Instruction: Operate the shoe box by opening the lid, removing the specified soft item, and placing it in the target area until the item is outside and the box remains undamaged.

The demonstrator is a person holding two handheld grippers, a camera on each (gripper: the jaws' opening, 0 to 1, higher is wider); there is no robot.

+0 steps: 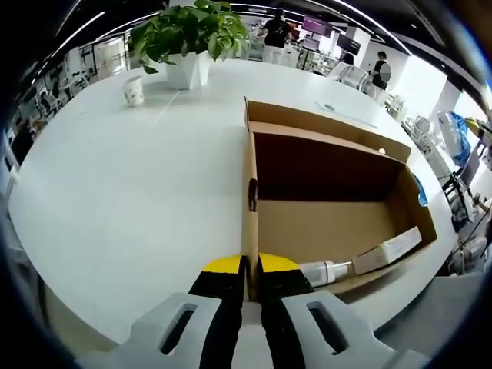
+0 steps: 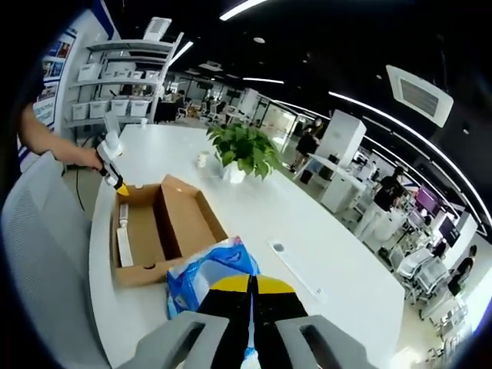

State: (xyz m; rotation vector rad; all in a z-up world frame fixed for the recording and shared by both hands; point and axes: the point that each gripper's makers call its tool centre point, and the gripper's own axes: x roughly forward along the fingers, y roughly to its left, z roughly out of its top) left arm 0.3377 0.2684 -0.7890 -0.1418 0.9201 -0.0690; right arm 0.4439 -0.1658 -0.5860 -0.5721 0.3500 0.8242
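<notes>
Already the blue soft pack (image 2: pixel 206 278) hangs clear of the shoe box (image 2: pixel 157 231), gripped by the right gripper (image 2: pixel 251 290), whose jaws are clenched on its crinkled plastic skin above the white surface (image 2: pixel 307 231). It looks light, limp and a little slippery, so a hold on a gathered fold near its top seems safest, and a pinch on loose film might slide. The left gripper (image 1: pixel 251 280) has its jaws closed on the box's near cardboard wall (image 1: pixel 250 215), steadying it; that wall is thin and could crease under a hard pull. Inside the box lie a white tube (image 1: pixel 327 272) and a flat white carton (image 1: pixel 388 251). A potted plant (image 1: pixel 187 38) and a paper cup (image 1: pixel 134 91) stand well apart from the box.
</notes>
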